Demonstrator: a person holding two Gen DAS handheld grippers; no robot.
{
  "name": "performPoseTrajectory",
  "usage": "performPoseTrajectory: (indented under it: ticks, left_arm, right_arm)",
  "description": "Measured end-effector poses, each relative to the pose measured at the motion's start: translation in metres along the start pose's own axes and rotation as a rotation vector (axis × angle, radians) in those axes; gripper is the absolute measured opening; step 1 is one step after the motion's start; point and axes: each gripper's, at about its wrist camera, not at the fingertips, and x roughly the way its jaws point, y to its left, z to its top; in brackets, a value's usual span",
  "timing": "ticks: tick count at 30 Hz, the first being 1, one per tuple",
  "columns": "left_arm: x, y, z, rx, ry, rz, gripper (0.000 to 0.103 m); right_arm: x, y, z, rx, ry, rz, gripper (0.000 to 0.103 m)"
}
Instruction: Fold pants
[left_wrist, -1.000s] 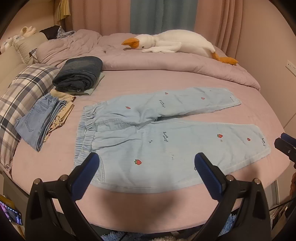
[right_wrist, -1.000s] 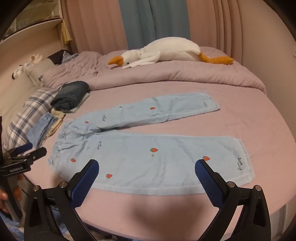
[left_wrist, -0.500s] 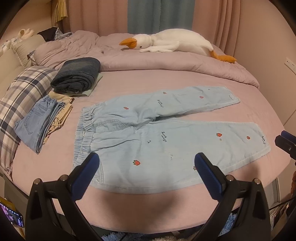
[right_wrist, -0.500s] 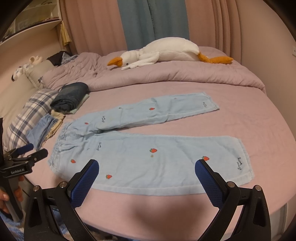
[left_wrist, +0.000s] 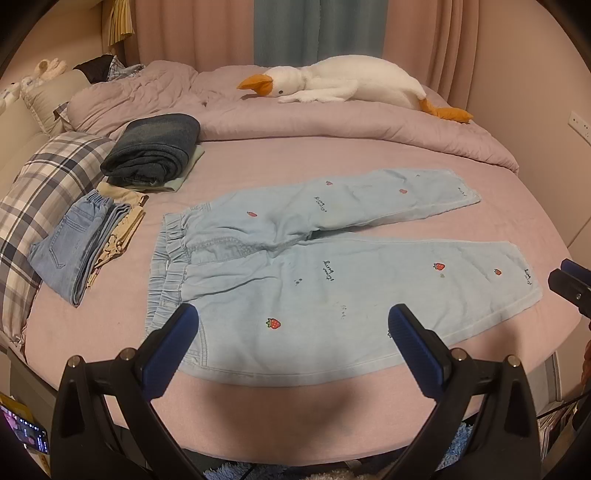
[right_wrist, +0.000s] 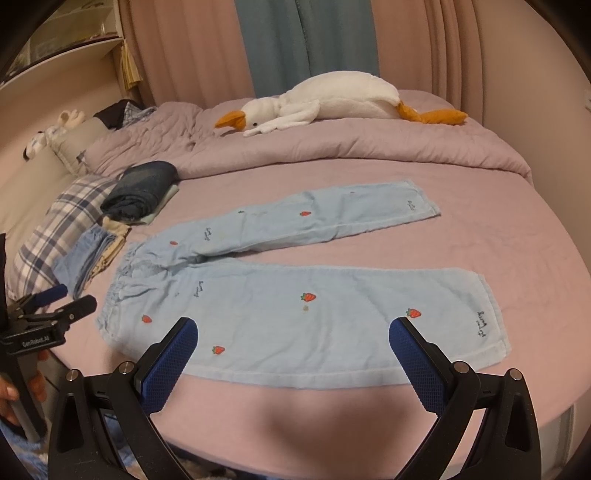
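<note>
**Strawberry pants spread flat, both grippers open above the near edge**

Pink curtains with a teal panel between them back a round bed covered in a mauve-pink sheet (left_wrist: 369, 158), with a rumpled mauve quilt (left_wrist: 351, 125) heaped along its far side. On that quilt lies a long white plush goose with an orange beak and feet (left_wrist: 343, 86).

Light blue pants with small red strawberry patches and an elastic waistband (left_wrist: 314, 280) lie unfolded on the sheet, waistband to the left and both legs running to the right. The legs splay apart, the far one angling away toward the quilt, the near one lying along the near edge of the bed.

The left gripper with blue-padded black fingers (left_wrist: 291, 332) hovers over the near leg by the waistband end, its jaws spread wide with nothing between them. The right gripper of the same make (right_wrist: 293, 345) hangs over the middle of the near leg, likewise wide open and empty. Neither touches the fabric.

Left of the pants, well apart from them, sit a folded dark denim bundle (left_wrist: 155, 151), a folded pair of pale blue jeans (left_wrist: 74, 247) on beige clothing, and a blue-and-white plaid pillow (left_wrist: 40, 199). In the right wrist view a hand (right_wrist: 11, 391) grips the left gripper's handle at the left edge.
</note>
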Motion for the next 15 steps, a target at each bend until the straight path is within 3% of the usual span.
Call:
performPoseTrajectory:
  ticks: [15]
  left_arm:
    - [0.0023,-0.0008,-0.0008,0.006,0.006,-0.002,0.103]
  right_arm:
    - [0.0010,0.0004,-0.0009,0.001,0.000,0.001,0.103]
